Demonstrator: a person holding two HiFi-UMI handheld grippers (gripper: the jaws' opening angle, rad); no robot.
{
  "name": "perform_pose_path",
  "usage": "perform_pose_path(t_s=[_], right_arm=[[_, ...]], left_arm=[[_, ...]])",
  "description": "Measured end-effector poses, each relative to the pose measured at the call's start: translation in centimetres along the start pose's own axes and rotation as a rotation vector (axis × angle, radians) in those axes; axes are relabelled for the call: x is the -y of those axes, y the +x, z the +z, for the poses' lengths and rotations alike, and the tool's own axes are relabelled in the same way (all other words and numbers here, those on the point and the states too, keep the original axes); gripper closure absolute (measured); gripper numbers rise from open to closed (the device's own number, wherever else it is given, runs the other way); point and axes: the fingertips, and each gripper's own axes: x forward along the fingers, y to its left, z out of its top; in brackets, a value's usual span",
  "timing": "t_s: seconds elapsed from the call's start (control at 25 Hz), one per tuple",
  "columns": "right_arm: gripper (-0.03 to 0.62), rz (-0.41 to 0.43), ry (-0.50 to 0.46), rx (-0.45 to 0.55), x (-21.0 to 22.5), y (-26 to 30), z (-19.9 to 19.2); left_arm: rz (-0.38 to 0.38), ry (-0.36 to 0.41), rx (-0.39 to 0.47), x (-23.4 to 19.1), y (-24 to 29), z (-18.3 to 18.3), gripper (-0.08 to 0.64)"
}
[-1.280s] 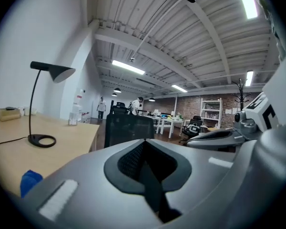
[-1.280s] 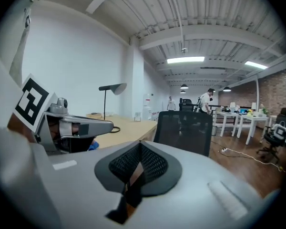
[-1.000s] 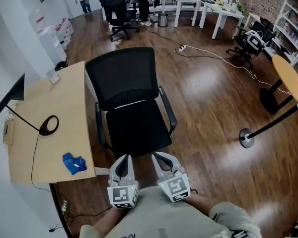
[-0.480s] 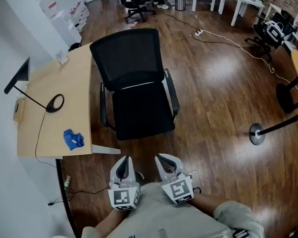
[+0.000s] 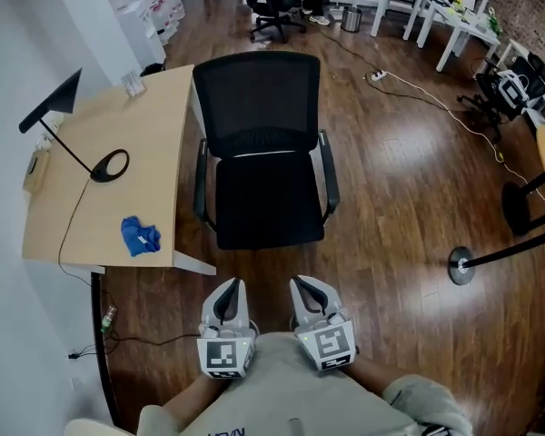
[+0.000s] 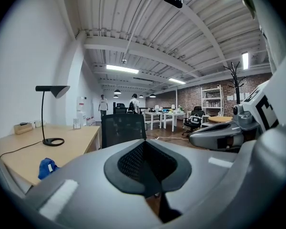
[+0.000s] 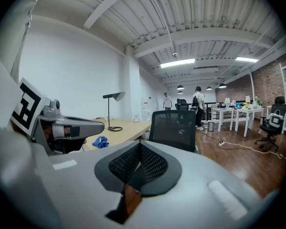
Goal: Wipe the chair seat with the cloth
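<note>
On one desk [image 5: 168, 125], one cloth [image 5: 140, 236], one chair [image 5: 268, 198] beside, left claw [image 5: 231, 287] and right claw [image 5: 302, 286] closed, empty

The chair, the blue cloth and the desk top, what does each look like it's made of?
Chair: black and matt. The seat looks like padded fabric, and the back is probably mesh, as it looks greyer and thinner than the seat.
Cloth: soft blue textile, crumpled into folds.
Desk: pale wood or wood-look laminate, smooth and even in colour. Which of the two can't be told.

Dark wood floor [image 5: 391, 198], pale desk [image 5: 154, 153] with black lamp [image 5: 53, 104], white wall [image 5: 18, 62], possibly brick far wall [image 7: 271, 87], ceiling striplights [image 7: 178, 62]
</note>
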Motion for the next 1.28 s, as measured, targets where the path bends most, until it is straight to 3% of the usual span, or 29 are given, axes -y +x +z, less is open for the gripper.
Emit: perform_pose_path(t_s=[0.36, 1.28], right_arm=[[0.592, -0.005, -0.005, -0.062, -3.2, 1.0, -0.2], [0.592, 0.006, -0.006, -0.027, -3.0, 1.2, 0.6]], left_arm=[[-0.061, -0.035, -0.025, -2.2, -0.7, -0.8, 0.555], [-0.041, -0.009, 0.000, -2.7, -0.6, -0.2, 0.557]])
